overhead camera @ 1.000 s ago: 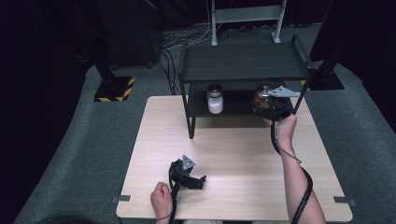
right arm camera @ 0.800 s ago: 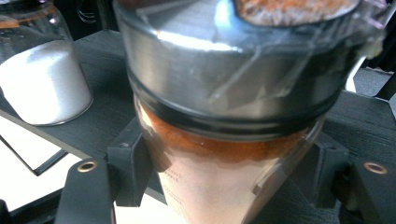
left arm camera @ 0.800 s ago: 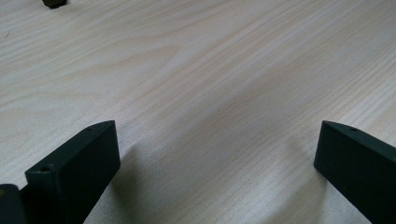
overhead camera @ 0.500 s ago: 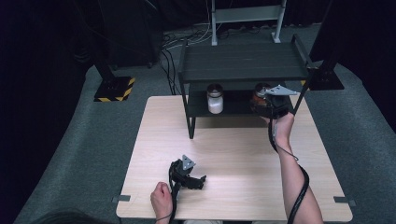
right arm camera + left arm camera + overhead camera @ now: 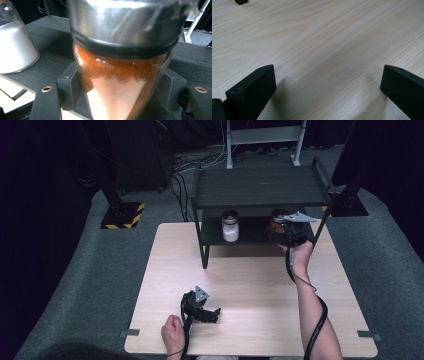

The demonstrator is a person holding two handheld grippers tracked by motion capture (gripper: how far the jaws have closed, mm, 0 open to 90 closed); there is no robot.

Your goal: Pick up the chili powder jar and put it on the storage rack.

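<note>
We see our right gripper (image 5: 284,231) squeezing the orange spice jar (image 5: 120,75) on the low shelf (image 5: 250,234) | the white jar (image 5: 230,225) stands well apart on that shelf | our left gripper (image 5: 207,312) lies wide open, holding nothing, on the worktop (image 5: 250,285)

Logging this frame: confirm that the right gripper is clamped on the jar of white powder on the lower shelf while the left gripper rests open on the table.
Wrong jar. In the right gripper view the right gripper clamps the jar of orange-red powder; the jar of white powder stands untouched beside it on the lower shelf. The left gripper does rest open on the table.
</note>
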